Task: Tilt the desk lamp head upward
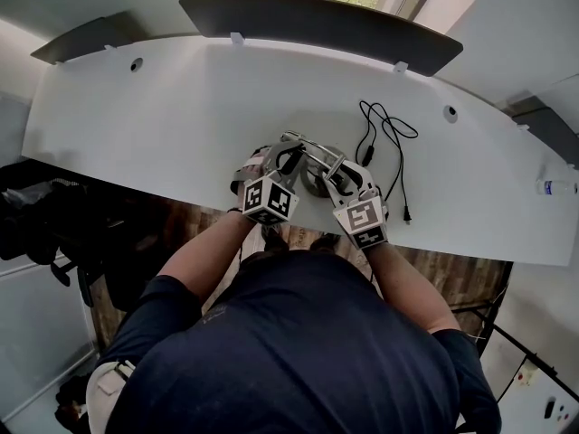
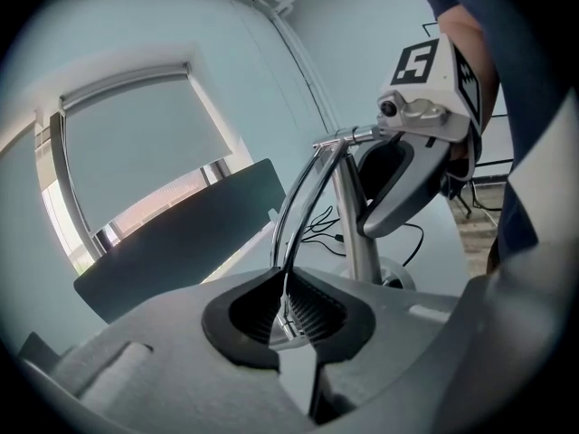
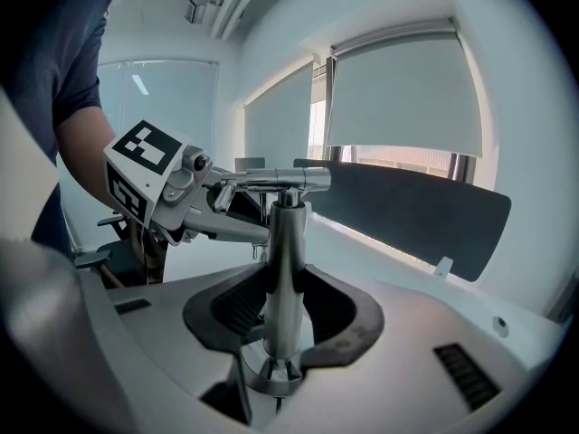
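Right tool clamps the lamp post; left tool pinches the thin lamp arm; upward tilt looks not yet done.

Head view overhead, gripper views close on lamp

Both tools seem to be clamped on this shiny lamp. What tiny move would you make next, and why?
Probably lift the left gripper gently, swinging the thin curved arm upward. Its jaws are closed on that arm, while the right gripper clamps the upright post, so the base should stay steady.
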Motion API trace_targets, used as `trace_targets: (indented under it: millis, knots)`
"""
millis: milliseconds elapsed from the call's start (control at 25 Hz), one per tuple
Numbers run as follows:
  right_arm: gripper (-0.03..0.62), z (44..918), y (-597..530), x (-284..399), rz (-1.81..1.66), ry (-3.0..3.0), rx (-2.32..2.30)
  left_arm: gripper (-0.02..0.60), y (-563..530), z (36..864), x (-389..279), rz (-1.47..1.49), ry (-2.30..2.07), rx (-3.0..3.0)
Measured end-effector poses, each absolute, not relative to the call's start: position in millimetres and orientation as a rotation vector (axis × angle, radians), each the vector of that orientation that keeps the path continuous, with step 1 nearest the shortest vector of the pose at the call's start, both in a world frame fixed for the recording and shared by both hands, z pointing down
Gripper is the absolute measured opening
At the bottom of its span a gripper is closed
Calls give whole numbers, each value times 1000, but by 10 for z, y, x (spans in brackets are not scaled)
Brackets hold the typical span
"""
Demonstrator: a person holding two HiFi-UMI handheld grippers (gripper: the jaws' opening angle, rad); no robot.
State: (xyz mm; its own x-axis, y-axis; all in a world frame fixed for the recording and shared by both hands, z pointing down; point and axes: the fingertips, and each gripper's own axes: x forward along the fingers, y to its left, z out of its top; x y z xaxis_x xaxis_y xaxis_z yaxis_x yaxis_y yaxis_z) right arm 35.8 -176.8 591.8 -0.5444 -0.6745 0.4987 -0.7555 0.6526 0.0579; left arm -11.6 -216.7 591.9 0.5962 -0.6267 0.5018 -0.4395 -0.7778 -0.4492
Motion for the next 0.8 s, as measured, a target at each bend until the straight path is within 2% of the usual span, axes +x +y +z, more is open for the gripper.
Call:
trace_targets:
  millis: [800]
  knots:
    - [133,5914,-1792,340,256,-2326,1129,34,-2194,5753,-182,-1094,834,-2422]
